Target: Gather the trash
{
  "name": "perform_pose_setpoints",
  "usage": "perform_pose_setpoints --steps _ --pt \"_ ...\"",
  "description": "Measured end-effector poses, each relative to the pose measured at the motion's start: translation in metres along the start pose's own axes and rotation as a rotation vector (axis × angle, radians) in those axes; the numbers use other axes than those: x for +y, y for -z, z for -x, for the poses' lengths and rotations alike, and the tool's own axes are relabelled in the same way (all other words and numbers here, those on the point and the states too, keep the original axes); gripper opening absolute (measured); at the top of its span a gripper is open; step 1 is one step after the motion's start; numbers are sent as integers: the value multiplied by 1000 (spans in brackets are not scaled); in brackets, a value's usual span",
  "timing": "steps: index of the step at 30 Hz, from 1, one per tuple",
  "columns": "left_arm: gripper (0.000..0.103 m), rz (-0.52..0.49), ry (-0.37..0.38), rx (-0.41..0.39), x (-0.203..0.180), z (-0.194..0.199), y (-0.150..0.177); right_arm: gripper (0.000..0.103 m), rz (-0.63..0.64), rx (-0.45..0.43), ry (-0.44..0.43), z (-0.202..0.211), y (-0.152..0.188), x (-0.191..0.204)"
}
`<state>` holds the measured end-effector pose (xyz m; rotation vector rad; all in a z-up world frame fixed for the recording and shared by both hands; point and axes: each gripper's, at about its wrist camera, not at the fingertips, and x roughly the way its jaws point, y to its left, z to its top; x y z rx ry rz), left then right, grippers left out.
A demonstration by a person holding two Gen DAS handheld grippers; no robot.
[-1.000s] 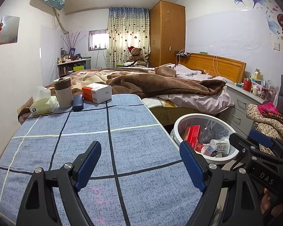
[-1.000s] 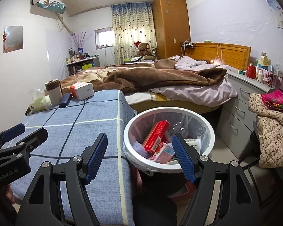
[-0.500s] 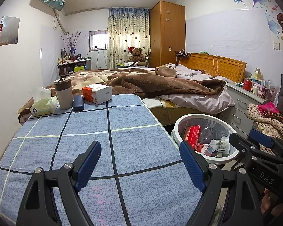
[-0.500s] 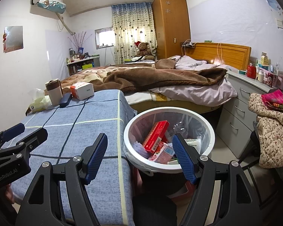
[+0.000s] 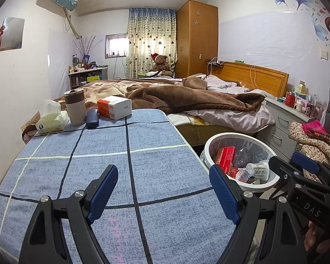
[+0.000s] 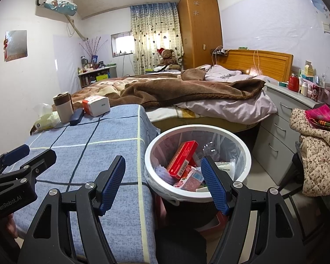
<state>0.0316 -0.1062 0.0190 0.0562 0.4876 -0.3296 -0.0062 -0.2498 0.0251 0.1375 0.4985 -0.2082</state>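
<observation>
A white round bin (image 6: 198, 129) with a clear liner stands right of the table; a red box (image 6: 182, 159), a pink carton and other wrappers lie inside. The left wrist view has the same bin (image 5: 211, 145) at its right. My right gripper (image 6: 162, 169) is open and empty, hovering over the table's right edge and the bin's near rim. My left gripper (image 5: 162, 176) is open and empty above the blue checked tablecloth (image 5: 112, 149). At the table's far end stand an orange-and-white box (image 5: 114, 106), a beige cup (image 5: 75, 106), a dark case (image 5: 92, 115) and a tissue pack (image 5: 51, 121).
An unmade bed (image 5: 187, 96) with a brown blanket lies behind the table. A grey drawer unit (image 6: 283, 118) with bottles on top stands to the right. Clothes (image 6: 316, 145) are piled at the right edge. A person's hand (image 6: 2, 222) holds the left gripper.
</observation>
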Motion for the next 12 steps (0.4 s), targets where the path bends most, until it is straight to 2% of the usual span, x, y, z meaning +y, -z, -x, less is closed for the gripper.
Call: perform_pose_setpoints --steps 12 --pt "86 0 11 -1 1 1 0 73 1 1 0 0 0 1"
